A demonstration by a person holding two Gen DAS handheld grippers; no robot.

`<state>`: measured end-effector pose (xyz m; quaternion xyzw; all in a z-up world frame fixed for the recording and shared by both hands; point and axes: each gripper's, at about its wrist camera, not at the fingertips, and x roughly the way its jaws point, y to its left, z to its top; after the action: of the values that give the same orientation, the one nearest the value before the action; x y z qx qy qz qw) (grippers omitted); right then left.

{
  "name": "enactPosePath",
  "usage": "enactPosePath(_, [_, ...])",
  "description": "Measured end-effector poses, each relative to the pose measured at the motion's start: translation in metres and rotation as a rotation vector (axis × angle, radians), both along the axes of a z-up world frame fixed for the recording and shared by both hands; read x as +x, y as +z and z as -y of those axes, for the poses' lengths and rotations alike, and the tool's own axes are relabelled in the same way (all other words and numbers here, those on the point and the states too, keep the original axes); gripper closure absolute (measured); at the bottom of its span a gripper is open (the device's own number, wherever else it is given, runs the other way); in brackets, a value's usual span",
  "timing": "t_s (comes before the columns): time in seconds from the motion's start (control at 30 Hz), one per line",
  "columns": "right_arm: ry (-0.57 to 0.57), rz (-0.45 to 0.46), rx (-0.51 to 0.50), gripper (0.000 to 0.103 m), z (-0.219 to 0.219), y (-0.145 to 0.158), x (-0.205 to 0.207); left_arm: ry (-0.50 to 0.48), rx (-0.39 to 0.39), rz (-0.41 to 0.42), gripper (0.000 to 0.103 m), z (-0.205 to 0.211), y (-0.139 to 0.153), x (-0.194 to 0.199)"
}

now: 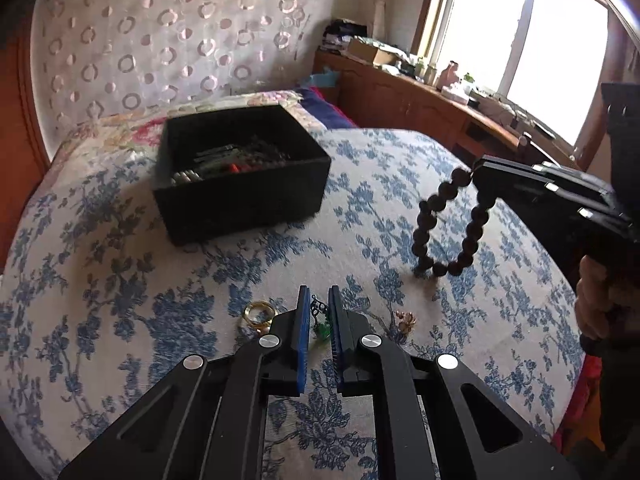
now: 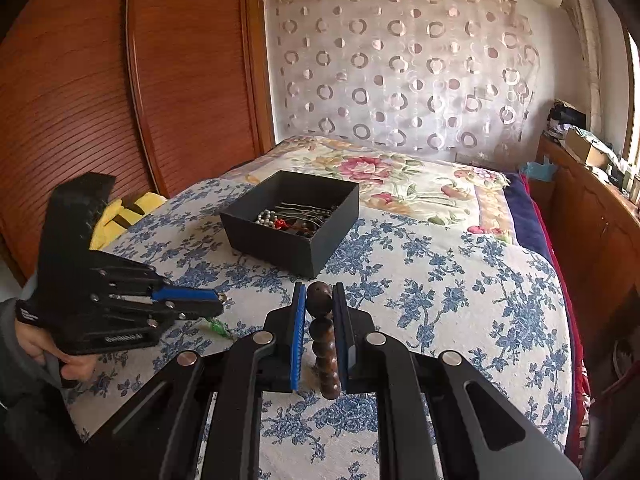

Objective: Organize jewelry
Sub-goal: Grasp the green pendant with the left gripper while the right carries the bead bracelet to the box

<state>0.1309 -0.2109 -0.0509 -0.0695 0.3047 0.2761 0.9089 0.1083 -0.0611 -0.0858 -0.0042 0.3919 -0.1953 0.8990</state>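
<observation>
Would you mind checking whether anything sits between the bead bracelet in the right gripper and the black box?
Nothing visible does. The right gripper holds the bead bracelet above the bedspread, and only bare floral cloth lies between it and the open black box.

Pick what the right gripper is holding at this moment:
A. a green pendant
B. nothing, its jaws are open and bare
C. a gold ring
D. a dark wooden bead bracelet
D. In the left wrist view the right gripper pinches the dark bead bracelet at its top, the loop hanging above the bedspread; the right wrist view shows beads clamped between its blue pads.
</observation>
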Motion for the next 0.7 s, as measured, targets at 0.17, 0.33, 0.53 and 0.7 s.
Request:
enactPosePath(0.17, [0.008, 0.013, 0.002, 0.088, -0.008, 0.005, 0.001, 0.017, -0.013, 0.040, 0.095, -0.009, 0.018, 0.002])
enactPosePath(0.33, [0.020, 0.035, 0.018, 0.088, -0.016, 0.016, 0.005, 0.036, -0.025, 0.074, 0.095, -0.020, 0.033, 0.006])
enactPosePath(0.53, [0.031, 0.058, 0.028, 0.088, -0.026, 0.028, 0.017, 0.051, -0.020, 0.120, 0.095, -0.028, 0.052, 0.016])
enactPosePath(0.7, [0.041, 0.073, 0.032, 0.088, -0.037, 0.037, 0.033, 0.056, -0.021, 0.148, 0.095, -0.032, 0.064, 0.025])
